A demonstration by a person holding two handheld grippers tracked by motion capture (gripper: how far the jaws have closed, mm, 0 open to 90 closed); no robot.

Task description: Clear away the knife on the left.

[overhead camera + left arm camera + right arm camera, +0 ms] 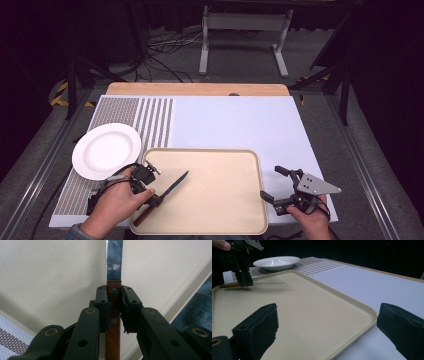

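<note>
Left gripper (150, 192) has its jaws clamped on the knife (172, 186) handle, low over the tray (220, 200), maybe touching. Right gripper (272, 185) waits beside it, jaws apart. Tilt that wrist and the blade tip digs in.

Open right tool (327, 327) over beige tray (317, 315); far-off left tool (243, 277) gripping knife (252, 284) beside white plate (276, 263).
</note>
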